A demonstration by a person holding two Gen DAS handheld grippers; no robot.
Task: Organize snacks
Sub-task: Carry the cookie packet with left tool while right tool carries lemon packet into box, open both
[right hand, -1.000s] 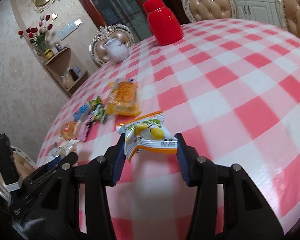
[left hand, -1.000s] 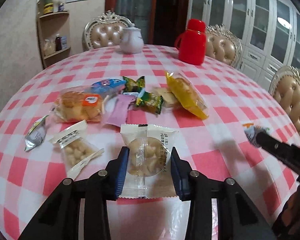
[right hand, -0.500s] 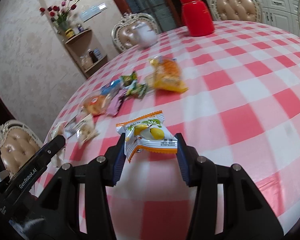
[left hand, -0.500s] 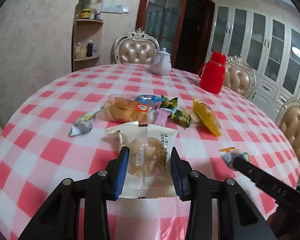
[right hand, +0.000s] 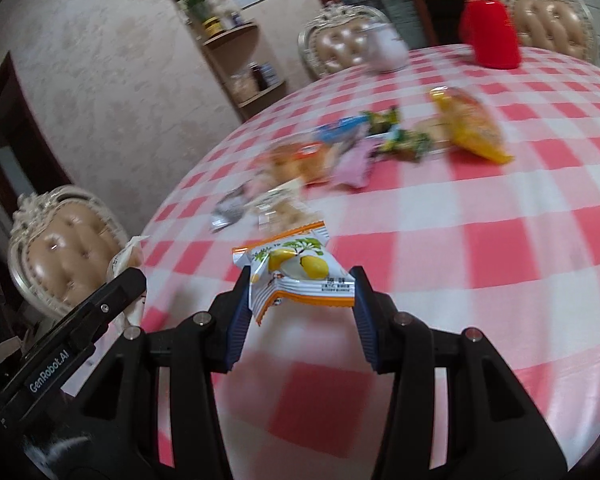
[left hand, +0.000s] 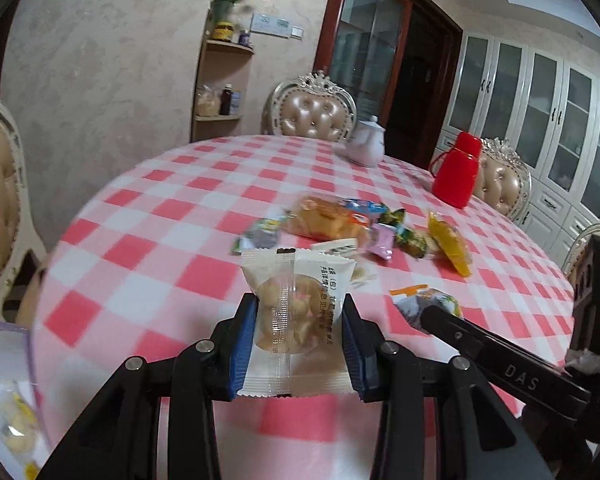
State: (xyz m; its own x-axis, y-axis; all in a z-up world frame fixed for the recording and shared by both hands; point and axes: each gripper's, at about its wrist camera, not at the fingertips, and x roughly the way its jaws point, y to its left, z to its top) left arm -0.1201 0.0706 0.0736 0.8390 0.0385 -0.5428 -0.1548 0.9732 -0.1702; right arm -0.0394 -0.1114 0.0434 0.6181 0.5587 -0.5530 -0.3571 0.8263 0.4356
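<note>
Above the checked table point(left hand: 148, 240), the left gripper point(left hand: 299, 334) clamped a clear biscuit packet point(left hand: 296, 320); the right gripper point(right hand: 300, 304) clamped an orange-edged snack packet point(right hand: 296, 276).

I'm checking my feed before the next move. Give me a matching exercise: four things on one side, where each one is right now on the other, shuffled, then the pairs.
Things:
1. white cookie packet
2. orange-trimmed snack packet
3. red jug
4. yellow snack bag

Places:
A. standing at the far side of the table, near a chair
B. clamped in the right gripper
C. lying on the cloth at the right end of the snack pile
D. clamped in the left gripper

Pairs: 1-D, 2-B, 3-A, 4-C
</note>
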